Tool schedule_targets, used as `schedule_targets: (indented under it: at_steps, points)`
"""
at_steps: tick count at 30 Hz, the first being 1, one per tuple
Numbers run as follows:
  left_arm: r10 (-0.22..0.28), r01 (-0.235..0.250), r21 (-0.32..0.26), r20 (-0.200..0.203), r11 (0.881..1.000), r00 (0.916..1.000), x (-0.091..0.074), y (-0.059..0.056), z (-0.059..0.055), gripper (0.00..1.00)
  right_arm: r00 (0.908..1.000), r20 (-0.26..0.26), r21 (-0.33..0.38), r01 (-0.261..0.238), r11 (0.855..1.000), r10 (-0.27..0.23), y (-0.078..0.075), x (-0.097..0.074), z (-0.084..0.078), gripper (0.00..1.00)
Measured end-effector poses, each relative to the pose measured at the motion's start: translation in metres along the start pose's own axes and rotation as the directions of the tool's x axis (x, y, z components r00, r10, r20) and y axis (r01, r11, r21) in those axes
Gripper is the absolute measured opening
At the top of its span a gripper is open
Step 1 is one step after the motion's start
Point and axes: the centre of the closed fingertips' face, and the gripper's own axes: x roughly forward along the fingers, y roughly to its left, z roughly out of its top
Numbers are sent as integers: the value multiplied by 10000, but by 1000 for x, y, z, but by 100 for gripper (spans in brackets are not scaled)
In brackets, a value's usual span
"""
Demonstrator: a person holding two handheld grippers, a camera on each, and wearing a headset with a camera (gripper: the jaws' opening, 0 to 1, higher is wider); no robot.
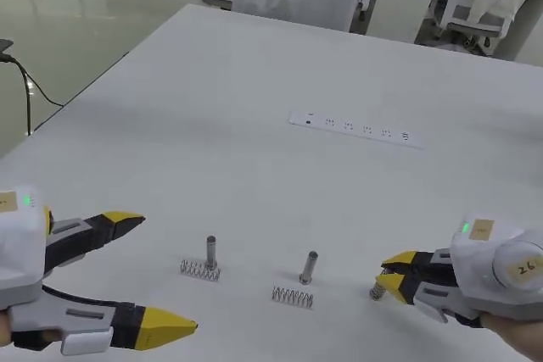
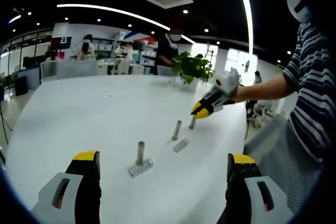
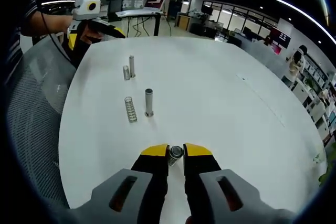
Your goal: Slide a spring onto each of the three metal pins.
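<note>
Right of the middle pin (image 1: 310, 266), my right gripper (image 1: 389, 271) has its jaws drawn in on the third spring (image 1: 377, 292), pinching it near its upper end. In the right gripper view, the coil's round end sits squarely between my two yellow tips. The spring stands upright with its foot at the white table (image 1: 254, 82). I cannot tell whether a pin is inside it.

Just in front of the middle pin, on my side of it, a second spring (image 1: 292, 297) lies flat on the table, close to the pin's base but apart from it. The pin itself stands upright and bare.

Left of the middle pin stands the left pin (image 1: 210, 252), also upright and bare, with the first spring (image 1: 199, 270) lying flat against its foot.

Farther left of the middle pin, my left gripper (image 1: 170, 273) hangs above the table with its jaws spread wide and nothing between them.

Beyond the middle pin, a white power strip (image 1: 352, 127) lies flat.
</note>
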Motion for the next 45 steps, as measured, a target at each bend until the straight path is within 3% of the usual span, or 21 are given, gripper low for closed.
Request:
schedule_targets:
  at_steps: [13, 23, 33, 45]
  points:
    - [-70, 69, 65, 10, 10000, 10000, 2, -1, 5, 98, 9999, 133, 164, -5, 9999, 3, -2, -7, 6, 11]
    - [-53, 52, 90, 82, 9999, 10000, 1, 0, 9, 98, 9968, 803, 674, 0, 9977, -54, 3, -22, 22, 12]
    - [10, -11, 57, 63, 10000, 10000, 0, 3, 7, 98, 9890, 1458, 862, -393, 9955, 264, 24, -30, 41, 12]
    - [49, -49, -7, 26, 10000, 10000, -2, 4, 4, 98, 9900, 1203, 1024, -856, 9911, 731, 47, -23, 27, 12]
